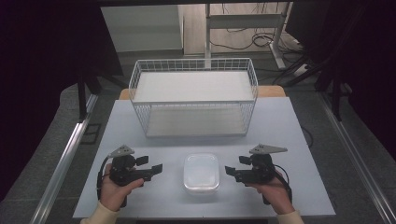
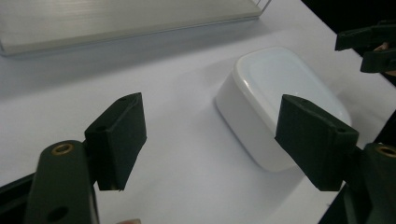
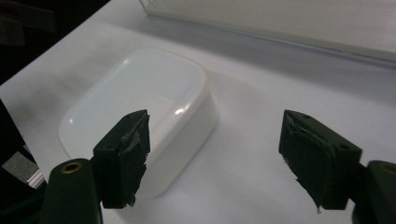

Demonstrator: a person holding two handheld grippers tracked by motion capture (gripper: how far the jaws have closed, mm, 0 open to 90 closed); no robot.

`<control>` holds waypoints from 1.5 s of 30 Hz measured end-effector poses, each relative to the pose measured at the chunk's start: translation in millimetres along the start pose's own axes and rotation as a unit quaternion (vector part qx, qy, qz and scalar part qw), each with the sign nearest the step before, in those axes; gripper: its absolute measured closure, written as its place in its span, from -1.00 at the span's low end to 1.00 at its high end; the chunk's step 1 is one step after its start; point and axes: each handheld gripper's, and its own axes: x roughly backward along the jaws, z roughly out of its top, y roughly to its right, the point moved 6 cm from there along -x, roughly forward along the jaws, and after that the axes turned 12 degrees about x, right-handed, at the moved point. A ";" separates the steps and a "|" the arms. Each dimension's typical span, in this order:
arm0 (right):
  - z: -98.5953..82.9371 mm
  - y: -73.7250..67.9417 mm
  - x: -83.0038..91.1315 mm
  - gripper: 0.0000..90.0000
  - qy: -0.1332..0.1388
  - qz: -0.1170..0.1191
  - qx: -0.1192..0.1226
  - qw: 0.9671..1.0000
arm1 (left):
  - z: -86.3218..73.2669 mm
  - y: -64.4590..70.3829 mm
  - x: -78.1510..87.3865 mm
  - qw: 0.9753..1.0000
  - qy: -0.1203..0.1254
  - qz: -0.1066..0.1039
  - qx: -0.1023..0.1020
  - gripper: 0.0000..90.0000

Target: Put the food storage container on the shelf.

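Holding both grippers low over the desk (image 1: pixel 280 126), I am flanking the white lidded box (image 1: pixel 201 173), which is sitting near the front edge, between my hands and well short of the wire basket (image 1: pixel 194 95) behind it. My left gripper (image 1: pixel 152 165) and right gripper (image 1: pixel 234 166) are facing each other across the box, jaws spread wide and gripping nothing, apart from its sides. I judge this stance is readying a two-sided lift, since the box looks too broad for one pair.
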 end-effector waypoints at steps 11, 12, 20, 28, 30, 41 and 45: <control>21.5 -8.5 -24.3 -0.35 0.004 0.024 -0.042 0.999 | 9.6 26.7 -27.2 0.999 -0.037 -0.032 0.003 -0.46; 21.5 -8.5 -24.3 -0.35 0.004 0.024 -0.042 0.999 | 9.6 26.7 -27.2 0.999 -0.037 -0.032 0.003 -0.46; 8.4 -14.8 -28.4 -0.28 -0.005 0.044 -0.064 0.997 | -2.1 27.8 -47.9 0.995 -0.071 -0.062 0.036 -0.46; 2.2 -18.5 -33.8 -0.26 -0.017 0.054 -0.072 0.996 | -1.9 28.5 -54.0 0.995 -0.063 -0.059 0.046 -0.45; 0.0 -19.4 -34.7 -0.25 -0.019 0.055 -0.070 0.996 | -2.7 28.8 -56.7 0.995 -0.065 -0.058 0.046 -0.44; -5.5 -21.3 -40.3 -0.18 -0.026 0.063 -0.082 0.994 | -11.5 28.0 -73.1 0.989 -0.097 -0.084 0.078 -0.42; -8.3 -21.4 -44.3 -0.12 -0.025 0.078 -0.103 0.991 | -13.7 29.7 -75.7 0.987 -0.104 -0.096 0.081 -0.33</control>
